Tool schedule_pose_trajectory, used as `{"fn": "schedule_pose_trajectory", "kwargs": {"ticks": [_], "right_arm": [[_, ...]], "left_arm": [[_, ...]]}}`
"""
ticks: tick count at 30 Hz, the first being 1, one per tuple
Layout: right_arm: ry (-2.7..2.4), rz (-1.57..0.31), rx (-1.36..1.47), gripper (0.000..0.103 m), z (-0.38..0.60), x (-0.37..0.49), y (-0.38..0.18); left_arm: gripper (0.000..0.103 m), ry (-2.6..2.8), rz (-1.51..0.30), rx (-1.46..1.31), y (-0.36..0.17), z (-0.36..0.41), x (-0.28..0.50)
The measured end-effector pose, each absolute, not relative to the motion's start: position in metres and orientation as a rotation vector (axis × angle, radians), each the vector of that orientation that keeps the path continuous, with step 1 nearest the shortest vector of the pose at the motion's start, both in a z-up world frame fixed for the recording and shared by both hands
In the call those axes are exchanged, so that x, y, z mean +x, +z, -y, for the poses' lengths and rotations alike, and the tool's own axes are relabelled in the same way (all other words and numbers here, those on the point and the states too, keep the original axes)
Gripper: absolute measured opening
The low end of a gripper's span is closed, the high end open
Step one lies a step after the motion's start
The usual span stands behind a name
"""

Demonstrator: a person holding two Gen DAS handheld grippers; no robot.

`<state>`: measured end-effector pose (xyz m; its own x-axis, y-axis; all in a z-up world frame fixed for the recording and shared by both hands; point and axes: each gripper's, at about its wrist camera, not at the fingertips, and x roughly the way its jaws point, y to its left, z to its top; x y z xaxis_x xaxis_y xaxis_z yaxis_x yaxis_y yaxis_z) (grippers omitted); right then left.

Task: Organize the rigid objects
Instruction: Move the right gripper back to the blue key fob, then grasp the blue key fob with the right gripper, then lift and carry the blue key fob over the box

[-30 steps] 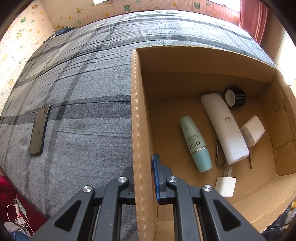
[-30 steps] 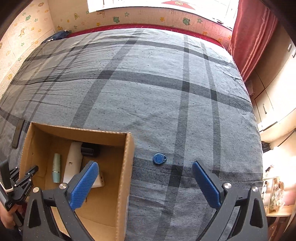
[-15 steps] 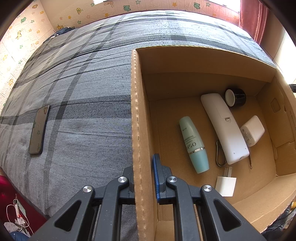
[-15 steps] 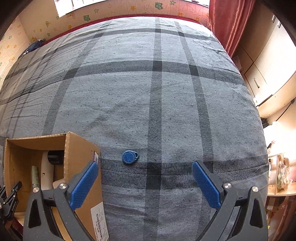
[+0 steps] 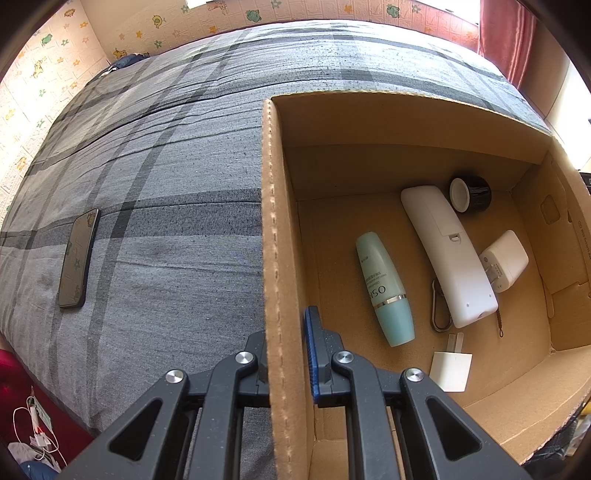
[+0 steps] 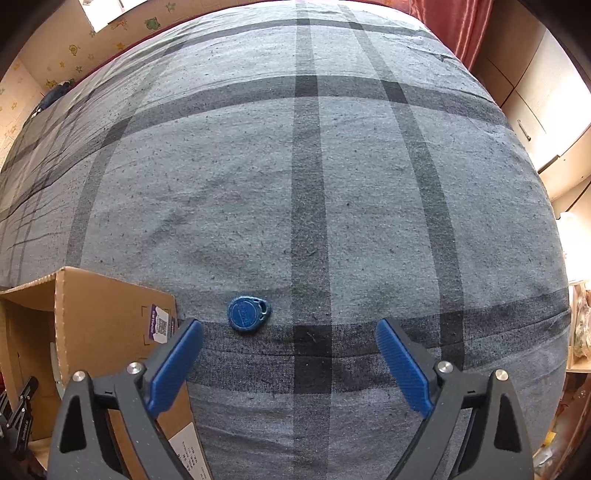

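Observation:
My left gripper is shut on the left wall of a cardboard box that stands on the bed. Inside the box lie a teal bottle, a white remote, a white adapter, a black jar, a white plug and a carabiner. My right gripper is open and empty, low over the bedspread. A blue key fob lies just ahead of its left finger, beside the box.
A dark phone lies on the grey plaid bedspread left of the box. The bed's near edge drops to red floor with cables. Wooden cabinets and a red curtain stand on the right.
My right gripper has swung right and come down toward the bed, so the blue key fob is now larger and close to its left finger. The left gripper and box have not moved.

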<state>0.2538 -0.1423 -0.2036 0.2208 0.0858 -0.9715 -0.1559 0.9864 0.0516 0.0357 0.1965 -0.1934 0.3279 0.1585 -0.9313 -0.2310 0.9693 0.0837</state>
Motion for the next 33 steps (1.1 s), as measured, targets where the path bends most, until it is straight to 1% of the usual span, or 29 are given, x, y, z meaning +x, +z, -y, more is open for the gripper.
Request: {"fn": "schedule_pose_trajectory", "kwargs": {"ticks": [1, 4, 8, 12, 15, 19, 20, 21, 22, 33], "right_arm": [[0.173, -1.343, -0.066, 0.075, 0.14, 0.255, -0.206], [0.194, -1.348, -0.061, 0.07, 0.135, 0.257, -0.211], [0.212, -1.369, -0.047, 0.069, 0.128, 0.261, -0.221], [0.215, -1.388, -0.062, 0.06, 0.121, 0.265, -0.232], [0.216, -1.4, -0.073, 0.058, 0.114, 0.267, -0.241], [0.202, -1.404, -0.104, 0.052, 0.107, 0.269, -0.25], [0.197, -1.405, -0.115, 0.05, 0.104, 0.269, -0.252], [0.194, -1.403, -0.126, 0.037, 0.103, 0.268, -0.253], [0.192, -1.398, -0.135, 0.035, 0.101, 0.267, -0.254], [0.188, -1.376, -0.168, 0.035, 0.091, 0.262, -0.24]], "left_arm": [[0.013, 0.255, -1.21, -0.069, -0.193, -0.197, 0.036], [0.013, 0.256, -1.209, -0.068, -0.194, -0.196, 0.035], [0.013, 0.257, -1.21, -0.069, -0.194, -0.196, 0.035], [0.013, 0.257, -1.21, -0.068, -0.194, -0.196, 0.035], [0.013, 0.257, -1.21, -0.07, -0.194, -0.196, 0.035], [0.013, 0.257, -1.21, -0.069, -0.194, -0.197, 0.035], [0.013, 0.257, -1.211, -0.069, -0.194, -0.197, 0.035], [0.013, 0.257, -1.211, -0.07, -0.194, -0.197, 0.034], [0.013, 0.257, -1.211, -0.071, -0.195, -0.197, 0.034], [0.013, 0.258, -1.212, -0.07, -0.194, -0.198, 0.034]]}}
